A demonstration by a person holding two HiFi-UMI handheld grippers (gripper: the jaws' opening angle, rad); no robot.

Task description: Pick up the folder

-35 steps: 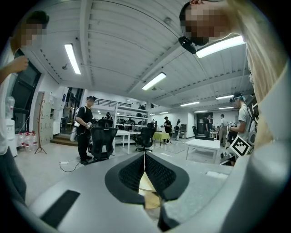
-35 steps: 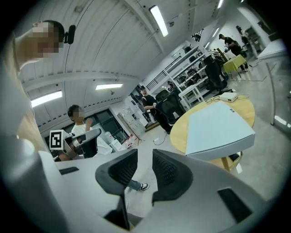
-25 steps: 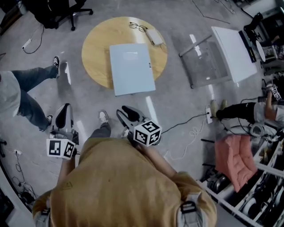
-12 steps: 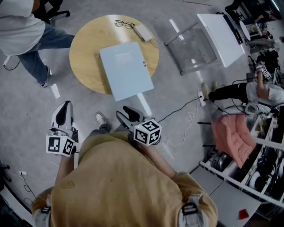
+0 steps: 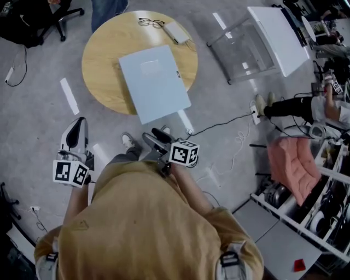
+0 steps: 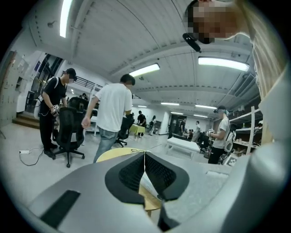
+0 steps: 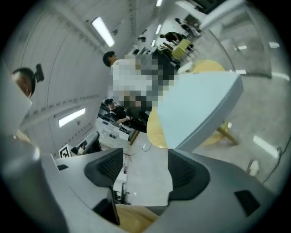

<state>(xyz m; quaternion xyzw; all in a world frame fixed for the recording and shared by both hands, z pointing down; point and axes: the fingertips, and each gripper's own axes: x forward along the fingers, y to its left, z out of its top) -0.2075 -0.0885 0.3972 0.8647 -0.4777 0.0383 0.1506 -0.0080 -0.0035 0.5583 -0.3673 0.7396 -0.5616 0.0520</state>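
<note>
The light blue folder [image 5: 155, 82] lies flat on a round wooden table [image 5: 104, 60], with its near corner over the table's front edge. Both grippers are held low in front of the person, short of the table and apart from the folder. My left gripper [image 5: 80, 122] is at the left, its jaws shut with nothing between them [image 6: 144, 169]. My right gripper [image 5: 155, 134] points toward the folder's near corner. Its jaws are opening and the gap between them is empty [image 7: 145, 170]. In the right gripper view the folder [image 7: 195, 107] juts over the table [image 7: 154, 132] ahead.
Glasses [image 5: 149, 22] and a small white device [image 5: 176, 31] lie at the table's far edge. A person [image 5: 109, 8] stands beyond it near an office chair [image 5: 33, 19]. To the right are a white bench [image 5: 276, 38], a power strip with cables [image 5: 255, 111], a pink cushion [image 5: 292, 167] and shelving.
The right gripper has rolled and its jaws have spread apart. The left gripper has moved forward toward the table. A person has walked from the left to the table's far side.
</note>
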